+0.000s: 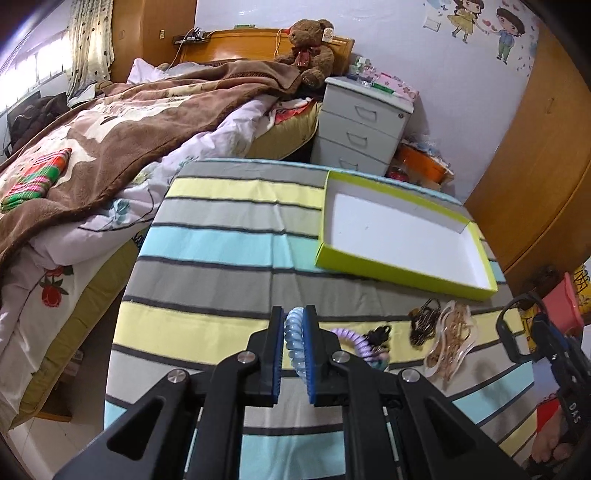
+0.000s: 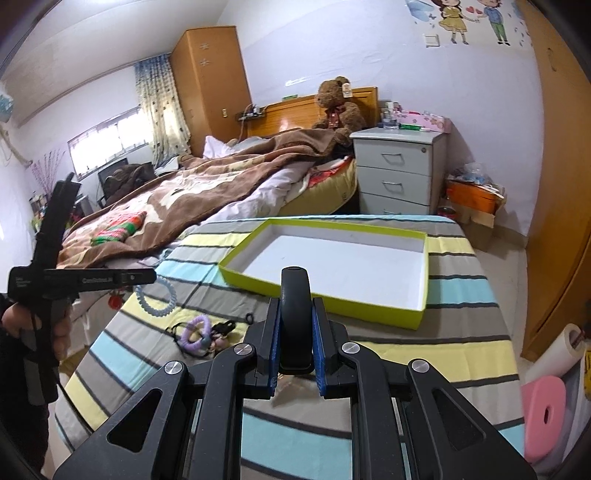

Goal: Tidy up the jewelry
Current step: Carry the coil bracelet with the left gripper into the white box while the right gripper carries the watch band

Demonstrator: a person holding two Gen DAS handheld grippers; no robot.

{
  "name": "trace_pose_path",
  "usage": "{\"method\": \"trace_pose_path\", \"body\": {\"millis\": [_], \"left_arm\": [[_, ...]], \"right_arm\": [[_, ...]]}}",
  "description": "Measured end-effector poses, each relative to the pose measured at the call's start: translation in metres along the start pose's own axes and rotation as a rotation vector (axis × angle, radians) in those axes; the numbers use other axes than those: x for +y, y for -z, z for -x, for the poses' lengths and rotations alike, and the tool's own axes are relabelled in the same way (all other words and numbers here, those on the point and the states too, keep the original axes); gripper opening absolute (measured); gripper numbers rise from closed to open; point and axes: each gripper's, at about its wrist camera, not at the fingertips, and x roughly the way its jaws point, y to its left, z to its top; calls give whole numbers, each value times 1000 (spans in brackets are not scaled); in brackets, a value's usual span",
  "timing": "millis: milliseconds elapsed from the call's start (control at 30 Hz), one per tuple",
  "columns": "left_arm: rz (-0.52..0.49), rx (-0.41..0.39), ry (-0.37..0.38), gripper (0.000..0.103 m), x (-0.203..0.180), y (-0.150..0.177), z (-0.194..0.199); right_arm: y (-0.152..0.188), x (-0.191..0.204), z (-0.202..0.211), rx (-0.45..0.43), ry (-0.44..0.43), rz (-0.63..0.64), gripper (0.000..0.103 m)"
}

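Over striped cloth [image 1: 221,258], left fingers [image 1: 277,343] clamp a blue coil [image 1: 294,341]; right fingers [image 2: 317,332] clamp a black band [image 2: 295,317].

A home bedroom is shown. An unmade bed [image 2: 207,184] with a brown blanket [image 1: 122,133] and a teddy bear [image 2: 338,107] is seen beside a grey drawer unit [image 2: 400,173]. Curtains [image 2: 162,107], a wooden wardrobe [image 2: 210,81] and cartoon wall stickers [image 2: 469,22] are also visible.

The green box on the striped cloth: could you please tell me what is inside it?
The green box shows only its bare white bottom; no jewelry lies inside. In the right wrist view, the black band hides a small near strip.
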Motion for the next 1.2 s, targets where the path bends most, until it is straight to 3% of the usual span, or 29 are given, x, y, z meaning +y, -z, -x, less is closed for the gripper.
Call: {"method": "trace_pose_path", "body": {"millis": [333,700,1200], "left_arm": [[-41,-37,80,11,-30,-39,-6],[-37,11,180,11,-58,-85,-57],[-47,106,184,11,-80,-113,-141]], "right_arm": [[-32,-24,-19,-6,47,-11,16],[-53,-59,-79,75,76,-51,16],[-61,-91,-145,176,84,-76,16]]}}
